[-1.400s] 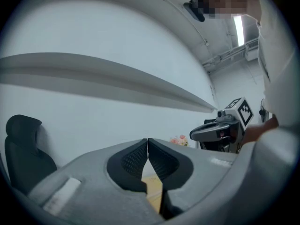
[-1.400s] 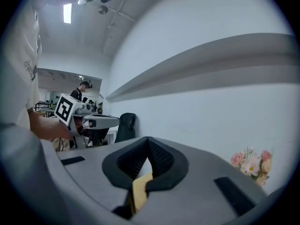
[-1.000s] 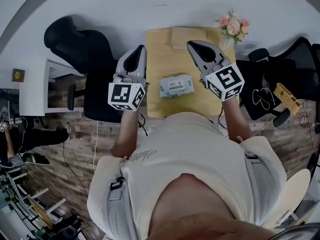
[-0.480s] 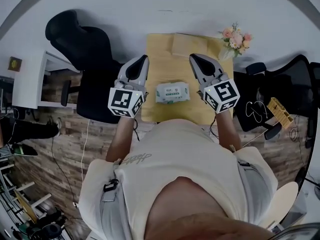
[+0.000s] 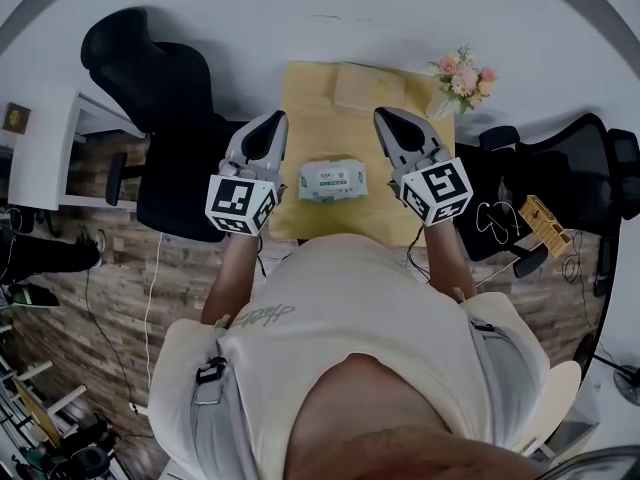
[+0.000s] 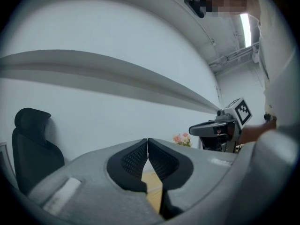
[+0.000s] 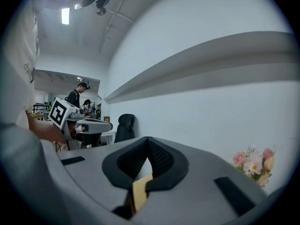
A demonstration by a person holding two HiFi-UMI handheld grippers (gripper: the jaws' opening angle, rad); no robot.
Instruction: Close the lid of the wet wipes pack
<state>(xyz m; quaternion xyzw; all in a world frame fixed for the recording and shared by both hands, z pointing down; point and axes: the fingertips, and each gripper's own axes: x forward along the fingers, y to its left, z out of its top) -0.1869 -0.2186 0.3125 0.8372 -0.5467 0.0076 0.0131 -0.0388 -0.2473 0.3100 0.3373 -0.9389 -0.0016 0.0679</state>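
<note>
Reader: Pack position, and why there?

Legend: Wet wipes pack (image 5: 333, 180) lies flat on the table (image 5: 300, 108), near its front edge and between the two grippers, presumably so that either can reach it. Lid state: too small to tell in the head view (neither gripper view shows the pack).

Reader: And the grippers?

Legend: Left gripper (image 6: 148, 149) and right gripper (image 7: 148, 146) hang above the table, one on either side of the pack and apart from it, both pointing toward the wall. Each has its jaws pressed together on nothing. Such a flanking pose would suit a lid awaiting a press or one already pressed down.

Reader: Counts?

Legend: One pack, two grippers, one table, one bunch of flowers (image 5: 462, 68) at the table's far right corner, two black chairs (image 5: 150, 68), one on each side.
</note>
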